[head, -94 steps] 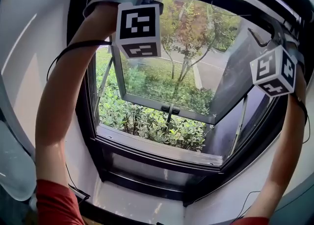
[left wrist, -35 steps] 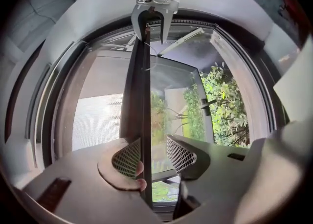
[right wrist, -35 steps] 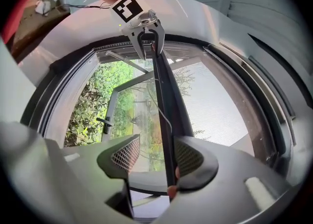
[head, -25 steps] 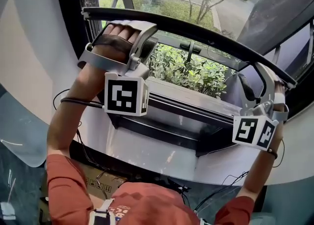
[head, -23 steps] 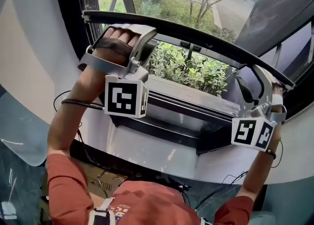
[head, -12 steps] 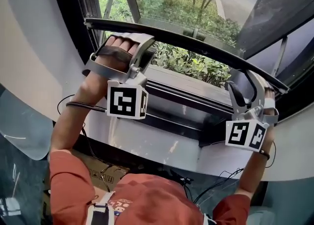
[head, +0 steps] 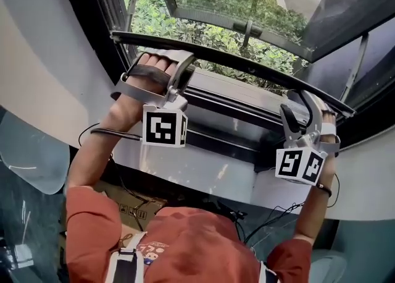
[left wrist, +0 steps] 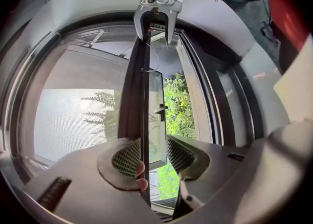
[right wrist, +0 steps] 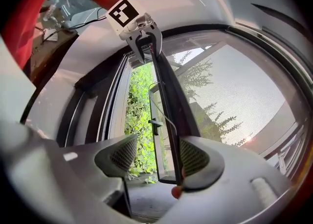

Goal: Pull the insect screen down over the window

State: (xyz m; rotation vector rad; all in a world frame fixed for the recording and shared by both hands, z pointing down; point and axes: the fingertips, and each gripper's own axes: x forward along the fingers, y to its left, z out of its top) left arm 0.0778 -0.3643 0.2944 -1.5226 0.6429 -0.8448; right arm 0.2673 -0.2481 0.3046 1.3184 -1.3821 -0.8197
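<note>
Head view: insect screen pull bar point(head: 247, 68) low, just above bottom window frame point(head: 234, 105). Left gripper point(left wrist: 149, 155) jaws wide, bar between, against one pad. Right gripper point(right wrist: 157, 157) jaws just been opening, bar between, unclamped.

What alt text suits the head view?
A person in a red top has the insect screen's pull bar between the open jaws of the left gripper and of the right gripper, whose jaws have just been opening; the bar hangs low over an open window, greenery outside.
</note>
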